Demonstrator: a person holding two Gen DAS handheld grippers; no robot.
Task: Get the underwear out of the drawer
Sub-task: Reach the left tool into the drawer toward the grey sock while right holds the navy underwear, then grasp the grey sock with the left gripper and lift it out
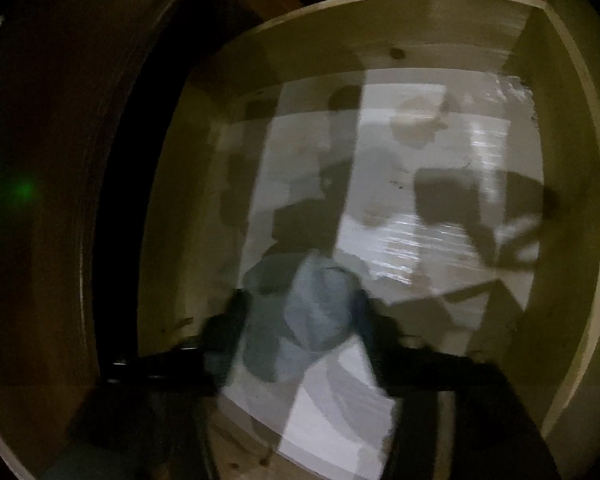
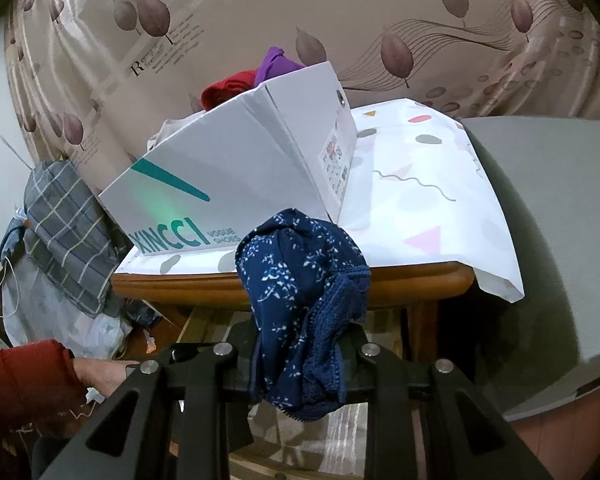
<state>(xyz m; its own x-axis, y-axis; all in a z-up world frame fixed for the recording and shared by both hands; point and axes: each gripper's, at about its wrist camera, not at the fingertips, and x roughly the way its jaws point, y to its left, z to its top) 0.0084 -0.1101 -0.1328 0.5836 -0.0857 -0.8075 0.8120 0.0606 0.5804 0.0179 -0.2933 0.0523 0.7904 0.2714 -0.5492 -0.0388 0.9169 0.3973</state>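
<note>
Leaf-print curtains (image 2: pixel 380 12) back our desk (image 2: pixel 420 276), where our right gripper (image 2: pixel 300 344) jaws pinch navy underwear (image 2: pixel 304 280) near the shoebox (image 2: pixel 236 176). Our left gripper (image 1: pixel 300 320) jaws pinch a pale garment (image 1: pixel 312 316) over the drawer (image 1: pixel 380 28); next we lift clear.

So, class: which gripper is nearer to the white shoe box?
Right. The right gripper, clamping navy floral underwear, faces the white shoe box on the table. The left gripper holds grey-blue underwear over the drawer.
</note>
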